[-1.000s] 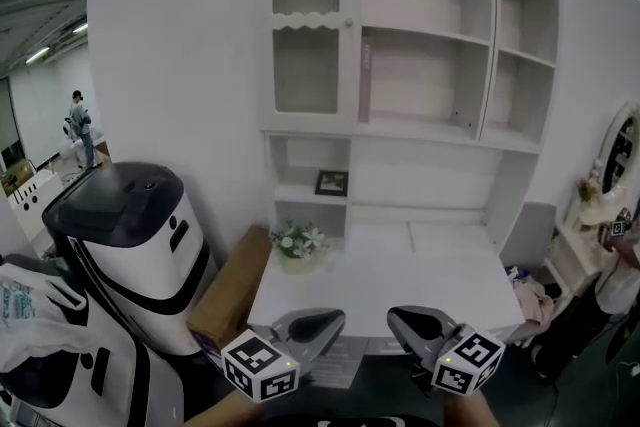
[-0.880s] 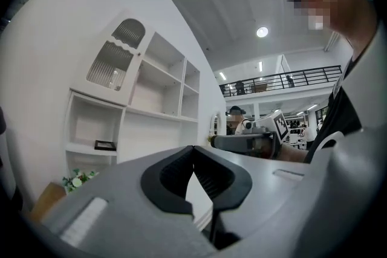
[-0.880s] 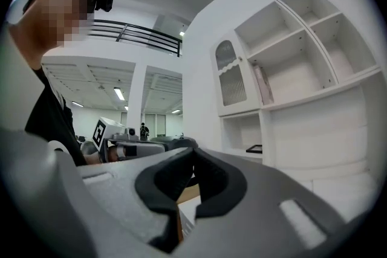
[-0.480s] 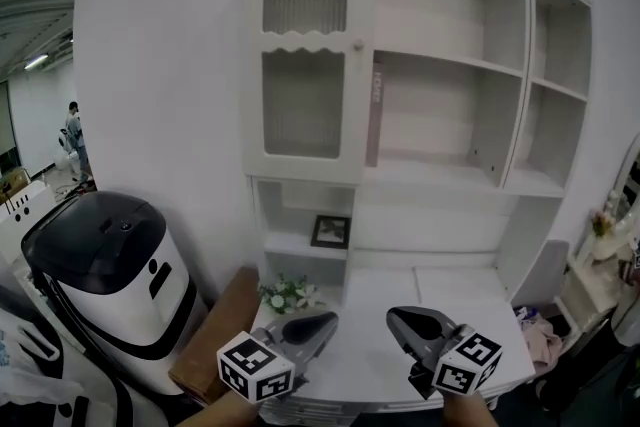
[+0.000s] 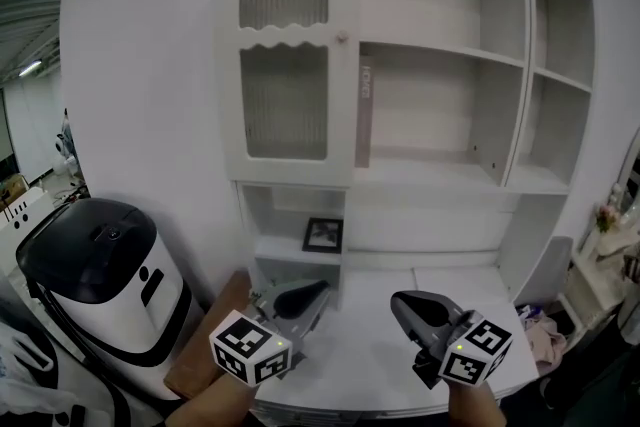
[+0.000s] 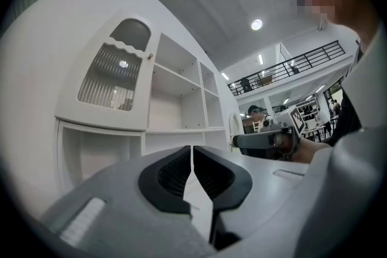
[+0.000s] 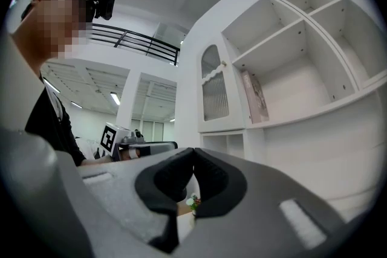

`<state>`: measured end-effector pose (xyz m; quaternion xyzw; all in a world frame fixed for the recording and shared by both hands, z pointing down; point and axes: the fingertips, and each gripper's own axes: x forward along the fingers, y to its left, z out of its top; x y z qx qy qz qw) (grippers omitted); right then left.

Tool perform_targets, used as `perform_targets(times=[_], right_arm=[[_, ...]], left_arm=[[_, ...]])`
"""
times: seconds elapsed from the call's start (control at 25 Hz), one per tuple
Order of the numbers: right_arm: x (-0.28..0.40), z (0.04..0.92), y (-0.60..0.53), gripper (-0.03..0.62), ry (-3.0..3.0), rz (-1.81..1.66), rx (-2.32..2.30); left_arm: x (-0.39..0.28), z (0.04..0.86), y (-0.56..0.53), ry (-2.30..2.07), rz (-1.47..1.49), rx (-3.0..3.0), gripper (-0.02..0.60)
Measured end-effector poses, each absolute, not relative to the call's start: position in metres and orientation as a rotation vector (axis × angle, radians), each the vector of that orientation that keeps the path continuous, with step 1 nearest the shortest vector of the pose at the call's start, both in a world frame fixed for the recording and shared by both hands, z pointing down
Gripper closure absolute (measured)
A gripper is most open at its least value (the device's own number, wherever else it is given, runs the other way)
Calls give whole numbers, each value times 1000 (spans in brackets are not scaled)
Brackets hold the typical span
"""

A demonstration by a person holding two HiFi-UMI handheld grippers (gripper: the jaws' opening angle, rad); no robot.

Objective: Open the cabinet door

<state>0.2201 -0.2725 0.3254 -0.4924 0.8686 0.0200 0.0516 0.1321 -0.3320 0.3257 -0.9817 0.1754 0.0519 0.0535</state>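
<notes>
**Cabinet door** (image 5: 288, 50): closed and flush with its frame, at 11 o'clock in the head view, on the upper left of the white wall unit. It has two ribbed panes, the upper one arched. The small round knob (image 5: 342, 37) sits on the door's 3 o'clock edge. The hinges are therefore judged to be at 9 o'clock, with the door swinging out leftward. Nothing touches the door or the knob.

**Surroundings:**
- At 3 o'clock of the door are open shelves (image 5: 440, 55), bare except for a thin pinkish book (image 5: 365, 115) standing upright just beside the door.
- At 6 o'clock a small niche holds a dark picture frame (image 5: 323, 235).
- Below the niche is the white desk top (image 5: 390, 360).

**Tongs:** the left gripper (image 5: 312, 293) and the right gripper (image 5: 402, 303) are at 6 o'clock of the view. They are side by side over the desk, well below the knob, and point roughly level at the unit. Each has its jaws together with nothing between them. This is judged a carrying posture during the approach, so the opening has not begun. The jaws must part before either gripper can take the knob. The right gripper lies more nearly beneath the knob.

**Floor:** at 8 o'clock, beside the desk, stands a white-and-black machine (image 5: 100, 265). It is low, so it is judged no obstacle to the swing.
</notes>
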Motion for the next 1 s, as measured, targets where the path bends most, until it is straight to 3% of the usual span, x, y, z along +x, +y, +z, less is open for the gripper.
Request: perform_targets(times=[0.2, 0.32, 0.68, 1.0], right_arm=[[233, 309, -295, 592, 2678, 100, -1463], [239, 295, -311, 592, 2707, 127, -1426], [261, 263, -341, 592, 2766, 242, -1332], [291, 259, -371, 592, 2762, 259, -1355]], left_arm=[[145, 307, -355, 577, 135, -2913, 564], [155, 275, -368, 584, 171, -2842, 460], [178, 186, -414, 705, 206, -2578, 339], [199, 105, -445, 765, 300, -2314, 324]])
